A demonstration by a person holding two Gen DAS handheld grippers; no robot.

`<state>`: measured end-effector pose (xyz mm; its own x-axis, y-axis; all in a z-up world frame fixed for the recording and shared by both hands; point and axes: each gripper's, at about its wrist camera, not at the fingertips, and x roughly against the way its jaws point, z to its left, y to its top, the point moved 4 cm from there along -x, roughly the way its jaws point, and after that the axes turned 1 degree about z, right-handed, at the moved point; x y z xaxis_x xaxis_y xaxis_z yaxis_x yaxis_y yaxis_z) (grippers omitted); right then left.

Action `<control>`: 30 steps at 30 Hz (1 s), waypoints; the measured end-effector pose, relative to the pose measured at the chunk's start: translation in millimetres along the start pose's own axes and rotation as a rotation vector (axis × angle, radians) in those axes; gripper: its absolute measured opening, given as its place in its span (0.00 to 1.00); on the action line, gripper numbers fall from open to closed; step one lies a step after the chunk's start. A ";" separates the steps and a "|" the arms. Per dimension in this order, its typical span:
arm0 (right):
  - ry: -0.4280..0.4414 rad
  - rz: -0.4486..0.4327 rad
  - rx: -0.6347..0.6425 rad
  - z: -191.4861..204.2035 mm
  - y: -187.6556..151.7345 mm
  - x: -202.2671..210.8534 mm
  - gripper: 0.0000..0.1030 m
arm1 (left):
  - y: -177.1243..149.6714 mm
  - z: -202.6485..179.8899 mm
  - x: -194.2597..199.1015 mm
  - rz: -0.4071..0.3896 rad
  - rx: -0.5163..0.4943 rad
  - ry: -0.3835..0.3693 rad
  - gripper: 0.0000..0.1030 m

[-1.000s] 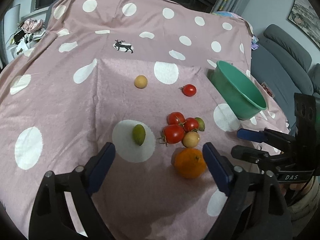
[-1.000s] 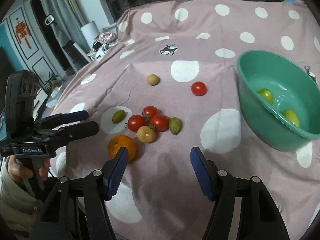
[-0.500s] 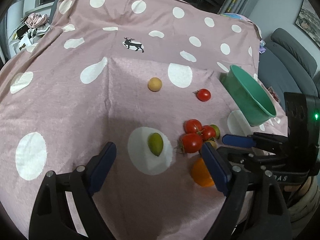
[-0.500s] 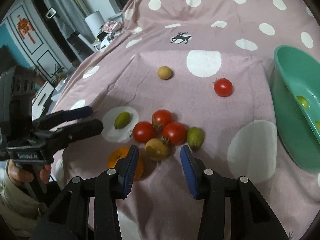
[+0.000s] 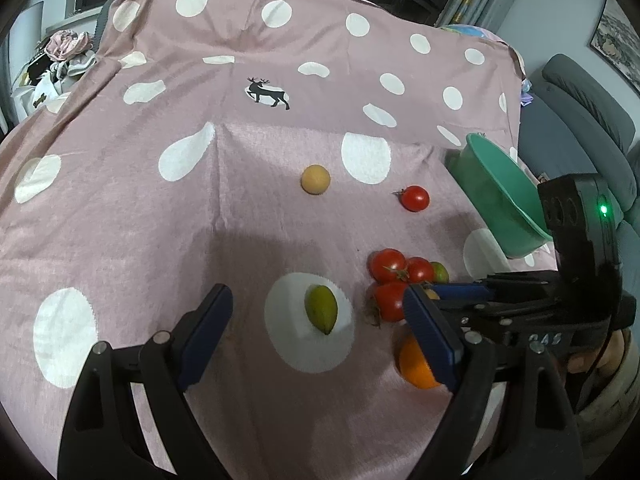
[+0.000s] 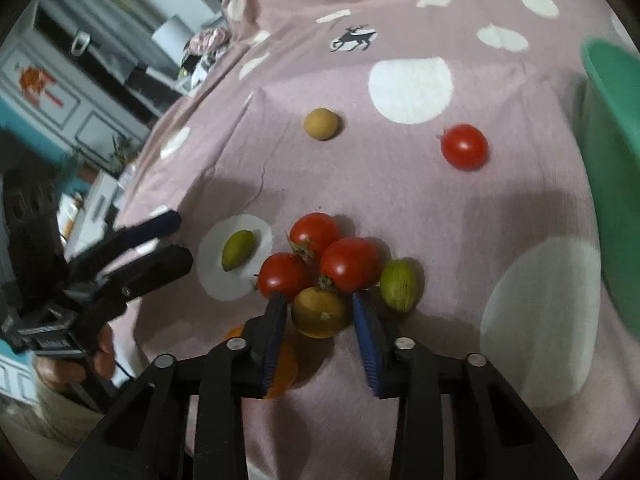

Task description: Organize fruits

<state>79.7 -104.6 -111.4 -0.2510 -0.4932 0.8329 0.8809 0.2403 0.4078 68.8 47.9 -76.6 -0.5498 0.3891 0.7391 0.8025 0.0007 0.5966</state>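
Note:
My right gripper (image 6: 319, 304) straddles a brownish-yellow round fruit (image 6: 318, 314) at the near edge of a cluster of three red tomatoes (image 6: 348, 264). Its jaws are closing, with a thin gap still showing on each side of the fruit. A green oval fruit (image 6: 401, 284) lies just right of it. An orange (image 5: 416, 364) sits partly hidden behind the blue pads. My left gripper (image 5: 316, 298) hangs open above a pointed green fruit (image 5: 321, 308) on a white dot, not touching it. The green bowl (image 5: 504, 196) stands to the right.
A lone tomato (image 6: 465, 147) and a tan round fruit (image 6: 321, 124) lie farther back on the pink dotted cloth (image 5: 160, 208). A grey sofa (image 5: 580, 120) is beyond the table's right edge. Clutter (image 5: 60, 56) sits at the far left corner.
My right gripper has moved forward and down to the cluster and its jaws have narrowed around the brownish-yellow fruit. My left gripper has shifted left over the pointed green fruit, still open.

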 end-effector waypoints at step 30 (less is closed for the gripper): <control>0.080 -0.096 0.044 -26.8 -24.1 23.1 0.30 | 81.6 -15.5 -112.9 0.106 -0.099 0.159 0.61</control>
<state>63.4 -144.3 -112.0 -0.2989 -0.5807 0.7573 0.8356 0.2240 0.5016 192.8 -10.2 -106.6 -0.4994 0.2320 0.8347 0.8355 -0.1259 0.5348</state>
